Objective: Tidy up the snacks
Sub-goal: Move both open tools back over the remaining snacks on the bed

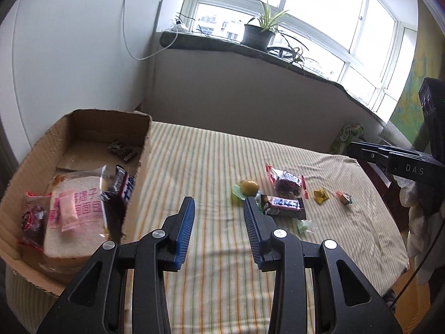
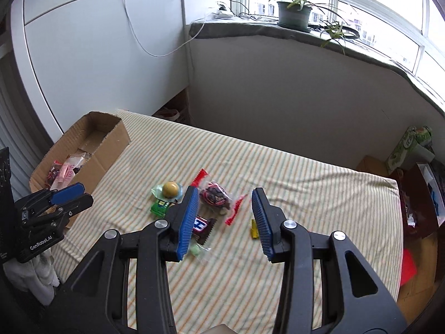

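Note:
A cardboard box (image 1: 36, 150) stands at the table's left, holding a bread pack (image 1: 73, 217), a Snickers bar (image 1: 122, 185), a red packet and a dark candy. Loose on the striped cloth lie a Snickers bar (image 1: 283, 205), a red-edged date packet (image 1: 286, 183), a yellow ball snack (image 1: 249, 187), a yellow candy (image 1: 320, 194) and an orange candy (image 1: 345, 197). My left gripper (image 1: 218, 204) is open and empty above the cloth, left of the snacks. My right gripper (image 2: 225, 194) is open and empty above the date packet (image 2: 215, 196) and the Snickers bar (image 2: 201, 226). The box also shows in the right wrist view (image 2: 108, 144).
The table (image 1: 194, 167) with its striped cloth stands against a grey wall under a window sill with a potted plant (image 1: 258, 33). A green candy (image 2: 160, 208) and a pale green candy (image 2: 196, 250) lie near the snacks. A green carton (image 2: 403, 153) and clutter stand right of the table.

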### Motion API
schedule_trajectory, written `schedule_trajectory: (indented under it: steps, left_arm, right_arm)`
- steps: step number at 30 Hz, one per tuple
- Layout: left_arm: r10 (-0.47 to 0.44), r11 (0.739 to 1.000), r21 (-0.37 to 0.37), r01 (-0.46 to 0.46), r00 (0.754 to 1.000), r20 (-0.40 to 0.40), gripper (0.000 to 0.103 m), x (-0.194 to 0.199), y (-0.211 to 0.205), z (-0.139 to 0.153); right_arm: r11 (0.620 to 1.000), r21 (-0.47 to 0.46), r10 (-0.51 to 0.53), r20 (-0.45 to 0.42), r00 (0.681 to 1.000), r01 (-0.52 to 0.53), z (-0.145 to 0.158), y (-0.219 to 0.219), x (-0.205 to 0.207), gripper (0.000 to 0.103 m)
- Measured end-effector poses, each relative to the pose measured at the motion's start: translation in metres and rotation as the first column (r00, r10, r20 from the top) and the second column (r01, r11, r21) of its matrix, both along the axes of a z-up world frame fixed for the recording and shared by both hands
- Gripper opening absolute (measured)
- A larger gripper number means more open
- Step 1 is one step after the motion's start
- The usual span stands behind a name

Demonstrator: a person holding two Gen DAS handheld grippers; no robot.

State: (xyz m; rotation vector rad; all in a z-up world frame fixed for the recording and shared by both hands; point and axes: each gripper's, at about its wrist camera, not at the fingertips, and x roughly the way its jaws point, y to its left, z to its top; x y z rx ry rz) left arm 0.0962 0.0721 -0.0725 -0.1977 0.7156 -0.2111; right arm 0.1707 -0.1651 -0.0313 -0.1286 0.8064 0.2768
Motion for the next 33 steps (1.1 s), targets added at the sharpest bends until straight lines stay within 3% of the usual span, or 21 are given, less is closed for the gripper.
schedule_trajectory:
  steps: [5, 8, 10, 22, 33]
  left_arm:
    - [-0.066, 0.998, -0.02, 0.065, 0.995, -0.071, 0.035, 0.004, -0.024, -0.015]
    - [-0.106, 0.994, -0.023, 0.104, 0.989, -0.105, 0.039, 0.003, -0.037, -0.024]
    - [-0.124, 0.992, -0.019, 0.123, 0.985, -0.117, 0.046, 0.001, -0.045, -0.029]
    - [-0.157, 0.988, -0.034, 0.153, 0.967, -0.199, 0.046, 0.01, -0.059, -0.049]
    - [-0.155, 0.988, -0.011, 0.156, 0.963, -0.219, 0.045, 0.019, -0.067, -0.059]
  right_arm:
    - [0.998, 0.011, -0.062, -0.039, 0.997, 0.062, -0.014, -0.04, -0.002, 0.043]
    - [0.996, 0.012, -0.088, -0.048, 0.995, 0.089, -0.023, -0.055, -0.002, 0.057]
    - [0.996, 0.007, -0.09, -0.06, 0.994, 0.09, -0.028, -0.062, -0.001, 0.058]
    - [0.987, 0.151, -0.017, -0.192, 0.981, 0.046, -0.062, -0.072, 0.046, 0.057]
    - [0.989, 0.145, 0.03, -0.268, 0.963, 0.01, -0.097, -0.05, 0.089, 0.049]
